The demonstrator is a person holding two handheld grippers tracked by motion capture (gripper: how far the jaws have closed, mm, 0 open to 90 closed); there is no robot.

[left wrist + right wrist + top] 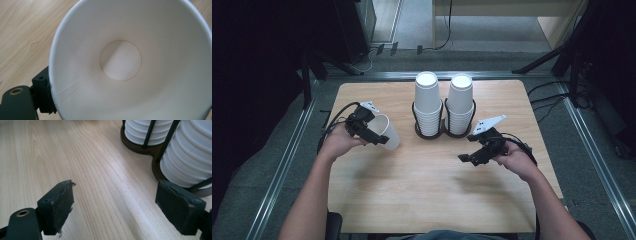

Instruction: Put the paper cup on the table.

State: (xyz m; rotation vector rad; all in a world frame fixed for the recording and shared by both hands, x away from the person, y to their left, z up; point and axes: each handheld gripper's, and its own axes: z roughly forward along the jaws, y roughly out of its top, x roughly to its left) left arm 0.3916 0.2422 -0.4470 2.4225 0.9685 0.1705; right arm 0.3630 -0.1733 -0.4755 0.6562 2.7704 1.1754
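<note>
Left gripper (379, 138) clasps a single white paper cup (387, 131) across its width, tipped on its side above the left part of the table (422, 200); in the left gripper view the open mouth of the cup (130, 62) faces the camera, with the round bottom disc and a faint side seam showing. Right gripper (468, 158) hangs spread apart with nothing between its jaws, low over the wood to the right, near the holder.

As I judge it, one cup is out of the stacks and not yet set down; placing it is what remains.

Two stacks of cups (444, 102) stand upside down at the far middle, ribbed by their rolled rims, in a dark wire holder (430, 134) with a round brown base. The cups are smooth, matte and tapered; the table is pale wood with a wavy grain.
</note>
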